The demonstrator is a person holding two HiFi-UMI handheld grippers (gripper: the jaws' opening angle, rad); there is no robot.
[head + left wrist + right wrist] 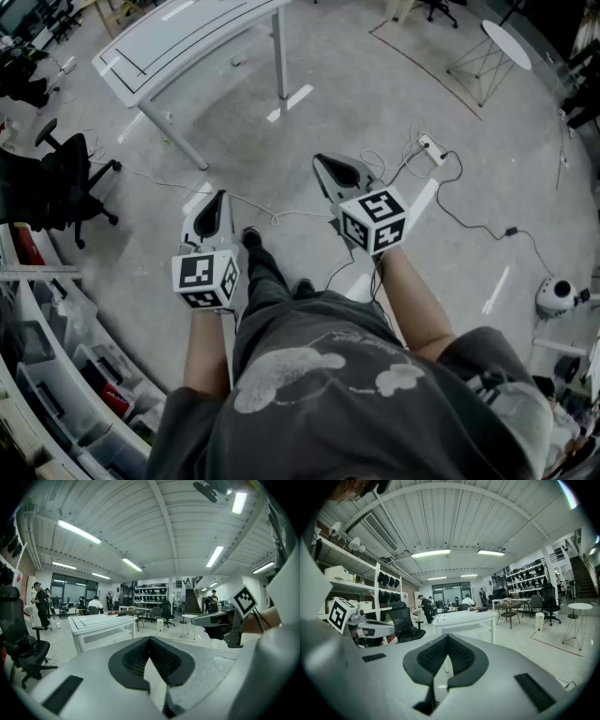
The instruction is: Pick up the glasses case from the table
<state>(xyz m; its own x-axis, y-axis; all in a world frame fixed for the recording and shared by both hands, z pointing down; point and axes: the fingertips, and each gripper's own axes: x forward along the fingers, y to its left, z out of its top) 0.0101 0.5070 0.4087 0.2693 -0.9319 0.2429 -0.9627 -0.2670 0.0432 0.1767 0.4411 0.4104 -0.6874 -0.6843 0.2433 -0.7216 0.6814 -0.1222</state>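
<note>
A white table (pixel 178 42) stands across the floor ahead of me, and it also shows in the left gripper view (pixel 101 623) and the right gripper view (pixel 464 617). Small dark things (pixel 482 608) lie at its far end, too small to tell whether one is the glasses case. My left gripper (pixel 221 197) is held in the air above the floor, its jaws shut (pixel 150 638) with nothing between them. To its right my right gripper (pixel 322 161) is also shut and empty (pixel 448 635). Both point toward the table, well short of it.
A black office chair (pixel 56 183) stands at the left, beside shelves with bins (pixel 56 375). Cables and a power strip (pixel 433 148) lie on the floor ahead at the right. A small round table (pixel 506 42) stands at the far right. People stand in the background (pixel 41 604).
</note>
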